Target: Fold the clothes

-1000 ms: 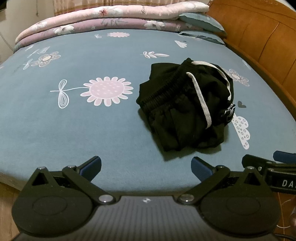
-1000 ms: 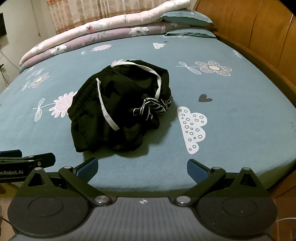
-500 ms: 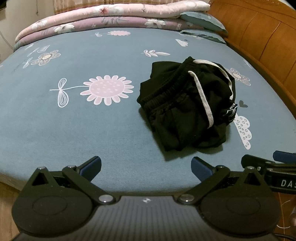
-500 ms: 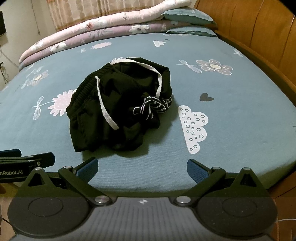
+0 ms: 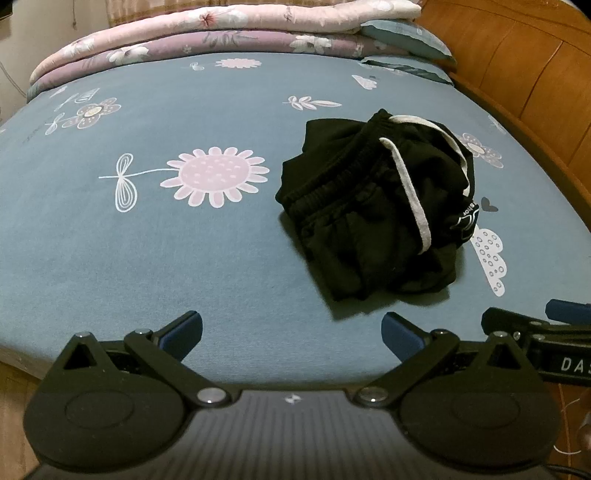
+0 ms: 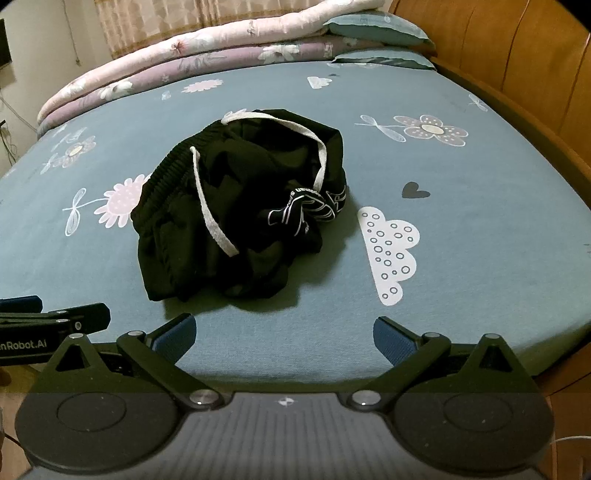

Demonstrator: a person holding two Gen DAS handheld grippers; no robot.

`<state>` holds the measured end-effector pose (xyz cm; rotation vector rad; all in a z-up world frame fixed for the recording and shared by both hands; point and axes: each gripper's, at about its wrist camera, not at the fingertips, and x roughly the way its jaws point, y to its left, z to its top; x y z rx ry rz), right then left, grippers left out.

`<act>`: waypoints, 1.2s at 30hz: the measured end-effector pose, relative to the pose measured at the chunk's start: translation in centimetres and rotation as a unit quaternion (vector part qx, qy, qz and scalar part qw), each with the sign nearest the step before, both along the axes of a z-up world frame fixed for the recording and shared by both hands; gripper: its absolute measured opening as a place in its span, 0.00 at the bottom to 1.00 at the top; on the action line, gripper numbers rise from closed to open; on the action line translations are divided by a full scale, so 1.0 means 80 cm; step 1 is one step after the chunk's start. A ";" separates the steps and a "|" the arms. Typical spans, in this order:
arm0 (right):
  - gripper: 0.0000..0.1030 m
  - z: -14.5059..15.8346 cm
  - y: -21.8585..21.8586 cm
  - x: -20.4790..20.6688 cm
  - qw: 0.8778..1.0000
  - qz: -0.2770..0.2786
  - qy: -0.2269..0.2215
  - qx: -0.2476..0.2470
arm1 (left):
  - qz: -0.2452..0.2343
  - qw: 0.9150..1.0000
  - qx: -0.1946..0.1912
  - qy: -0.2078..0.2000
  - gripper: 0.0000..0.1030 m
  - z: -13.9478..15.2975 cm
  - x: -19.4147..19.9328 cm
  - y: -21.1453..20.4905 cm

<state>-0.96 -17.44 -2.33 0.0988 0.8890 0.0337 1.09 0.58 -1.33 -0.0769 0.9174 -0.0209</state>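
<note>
A crumpled pair of black shorts (image 5: 373,206) (image 6: 240,206) with a white drawstring (image 6: 210,210) and an elastic waistband lies bunched on the blue flowered bed sheet (image 5: 147,240). My left gripper (image 5: 291,334) hovers open at the bed's near edge, below and left of the shorts, nothing between its blue pads. In the right wrist view my right gripper (image 6: 284,338) is open too, just in front of the shorts and slightly right of them. Each gripper's side shows in the other's view: the right one (image 5: 546,332), the left one (image 6: 48,325).
Folded pink and mauve quilts (image 5: 221,26) and teal pillows (image 6: 373,29) lie along the far side of the bed. A wooden headboard (image 6: 517,55) runs down the right. Open sheet stretches left of the shorts and right of them around a white cloud print (image 6: 388,251).
Both views have tilted slightly, so the shorts sit a little lower in the left wrist view and higher in the right. The shorts have not moved and both grippers stay open.
</note>
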 end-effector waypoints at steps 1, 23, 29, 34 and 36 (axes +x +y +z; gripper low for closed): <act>1.00 0.000 0.000 0.001 1.000 0.000 0.000 0.000 | 0.000 1.000 0.000 0.000 0.99 0.000 0.001 0.000; 1.00 -0.003 0.004 0.013 1.000 0.003 0.007 -0.001 | 0.000 1.000 -0.005 0.005 0.99 -0.005 0.012 0.006; 1.00 -0.006 0.002 0.018 1.000 0.002 0.007 0.008 | -0.007 1.000 -0.007 -0.001 0.99 -0.007 0.015 0.006; 1.00 -0.013 0.003 0.025 1.000 0.007 0.012 0.007 | -0.007 1.000 -0.007 0.005 0.99 -0.013 0.021 0.005; 1.00 -0.016 0.005 0.027 1.000 0.012 0.009 0.004 | -0.005 1.000 -0.005 0.003 0.99 -0.017 0.024 0.005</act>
